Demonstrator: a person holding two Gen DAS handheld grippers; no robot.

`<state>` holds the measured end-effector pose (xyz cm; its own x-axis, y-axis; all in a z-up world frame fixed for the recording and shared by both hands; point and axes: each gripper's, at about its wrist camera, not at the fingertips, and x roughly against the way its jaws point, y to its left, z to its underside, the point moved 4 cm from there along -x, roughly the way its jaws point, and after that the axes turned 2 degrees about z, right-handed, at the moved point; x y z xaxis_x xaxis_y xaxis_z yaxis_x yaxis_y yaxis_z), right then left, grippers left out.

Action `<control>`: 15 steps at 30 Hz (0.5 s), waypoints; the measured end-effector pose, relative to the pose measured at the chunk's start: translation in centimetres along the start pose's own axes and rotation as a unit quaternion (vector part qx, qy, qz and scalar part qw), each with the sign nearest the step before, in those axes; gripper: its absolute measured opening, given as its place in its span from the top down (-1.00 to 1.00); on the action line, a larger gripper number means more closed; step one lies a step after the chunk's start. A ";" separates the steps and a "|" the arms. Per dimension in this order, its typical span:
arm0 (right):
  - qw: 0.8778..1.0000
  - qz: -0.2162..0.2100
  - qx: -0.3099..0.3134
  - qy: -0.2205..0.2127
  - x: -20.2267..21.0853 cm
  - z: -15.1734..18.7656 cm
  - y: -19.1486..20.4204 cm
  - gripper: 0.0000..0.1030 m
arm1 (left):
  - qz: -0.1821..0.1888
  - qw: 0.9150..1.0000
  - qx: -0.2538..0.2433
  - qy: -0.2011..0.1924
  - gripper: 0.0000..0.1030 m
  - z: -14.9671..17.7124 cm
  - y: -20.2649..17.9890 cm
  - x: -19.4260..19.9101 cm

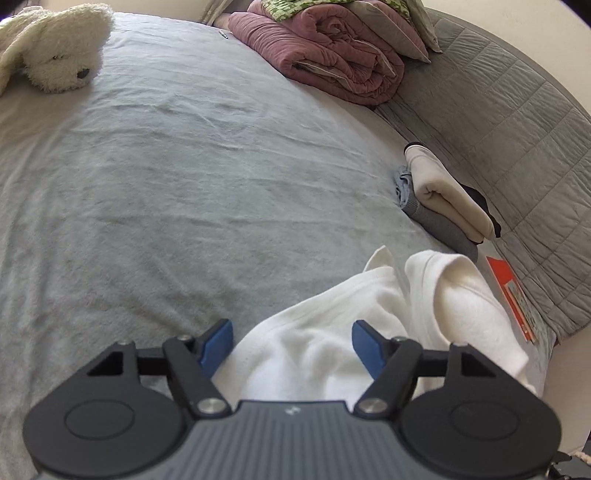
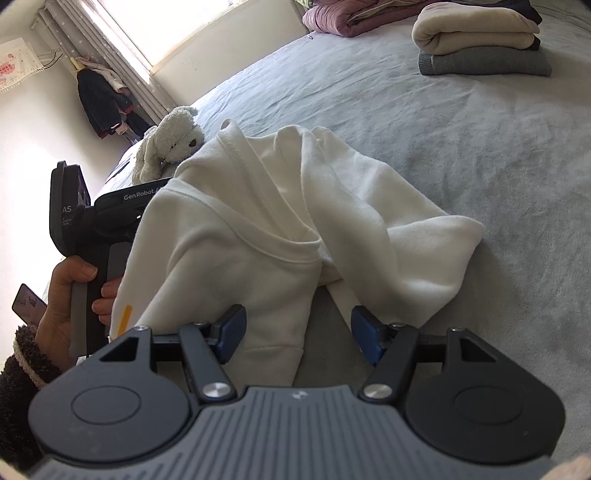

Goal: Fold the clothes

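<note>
A crumpled white sweatshirt (image 1: 314,332) (image 2: 280,206) lies near the front of the grey bed sheet (image 1: 166,177). My left gripper (image 1: 293,345) stands open over it. Cloth lies between the blue pads (image 1: 218,341), and they do not press on it. In the right wrist view the sweatshirt's left side drapes over the left gripper's body (image 2: 85,214), which a hand (image 2: 62,295) holds; its fingers are hidden behind the cloth. My right gripper (image 2: 299,336) is open too, with a sleeve lying loosely between its pads (image 2: 365,339).
A folded cream garment (image 1: 447,195) (image 2: 476,29) sits on a folded grey one (image 2: 484,62) at the bed's far side. A white plush dog (image 1: 55,48) (image 2: 170,144), a rolled pink quilt (image 1: 332,55), a grey quilted cover (image 1: 517,129) and an orange packet (image 1: 513,295) ring the bed.
</note>
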<state>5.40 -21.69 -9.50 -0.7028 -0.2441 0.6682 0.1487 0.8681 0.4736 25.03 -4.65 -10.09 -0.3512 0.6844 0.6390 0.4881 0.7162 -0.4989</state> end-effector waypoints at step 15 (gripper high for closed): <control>1.000 0.012 0.020 -0.015 -0.9 0.8 3.1 0.76 | -0.118 0.992 0.011 -0.043 0.88 3.0 0.3 3.8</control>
<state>5.92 -18.47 -9.07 -0.7207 -0.2106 0.6605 0.1378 0.8902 0.4342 21.48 -1.39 -9.54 -0.5203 0.5064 0.6877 0.3667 0.8597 -0.3556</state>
